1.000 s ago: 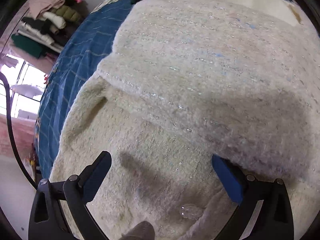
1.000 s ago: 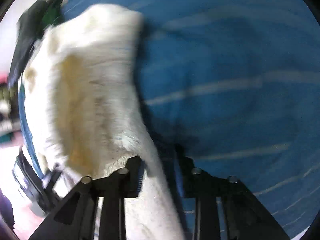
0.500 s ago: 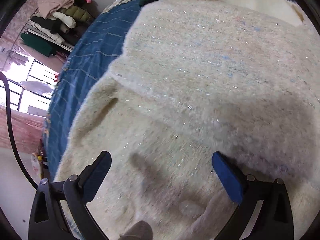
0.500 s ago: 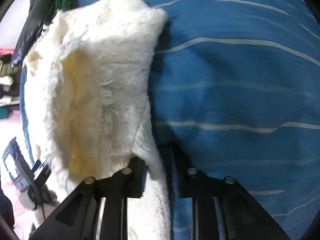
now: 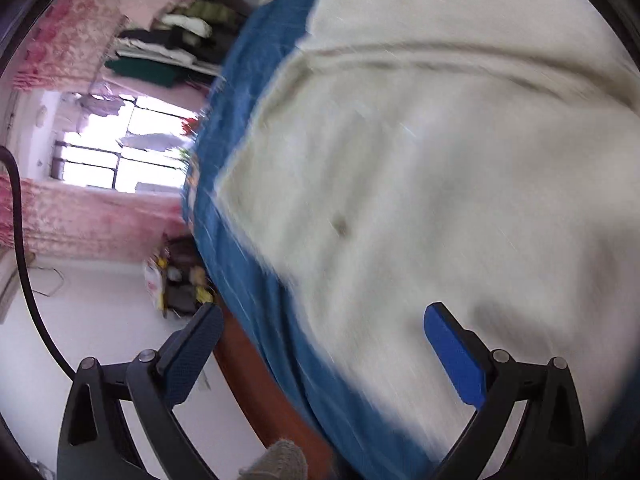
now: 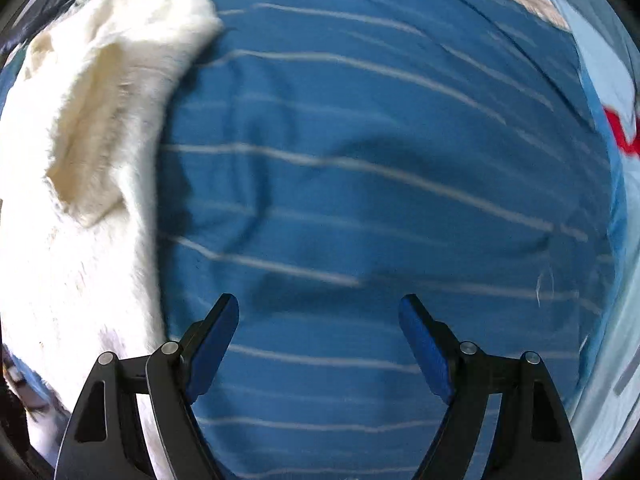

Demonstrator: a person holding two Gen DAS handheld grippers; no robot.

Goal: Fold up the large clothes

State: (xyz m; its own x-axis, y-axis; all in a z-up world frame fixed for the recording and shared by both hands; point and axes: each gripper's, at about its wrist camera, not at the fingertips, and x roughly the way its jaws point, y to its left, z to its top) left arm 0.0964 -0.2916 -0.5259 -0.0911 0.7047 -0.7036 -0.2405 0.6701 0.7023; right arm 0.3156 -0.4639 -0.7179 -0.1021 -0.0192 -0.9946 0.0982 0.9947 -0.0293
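A large cream fuzzy garment (image 5: pixel 420 168) lies spread on a blue striped bedspread (image 5: pixel 240 216). My left gripper (image 5: pixel 324 344) is open and empty, above the garment's near left edge at the side of the bed. In the right wrist view the same garment (image 6: pixel 80 168) lies at the left, folded over itself. My right gripper (image 6: pixel 320 332) is open and empty over bare bedspread (image 6: pixel 380 168), just right of the garment's edge.
The bed's wooden side rail (image 5: pixel 260 392) and white floor (image 5: pixel 80 312) are at the lower left. Stacked clothes (image 5: pixel 168 40), a bright window (image 5: pixel 120 152) and clutter on the floor (image 5: pixel 180 280) lie beyond. A pale blue cloth (image 6: pixel 612 80) lies at the bed's right.
My right gripper has opened and let go of the garment's edge. My left gripper has swung left towards the bed's side, still open.
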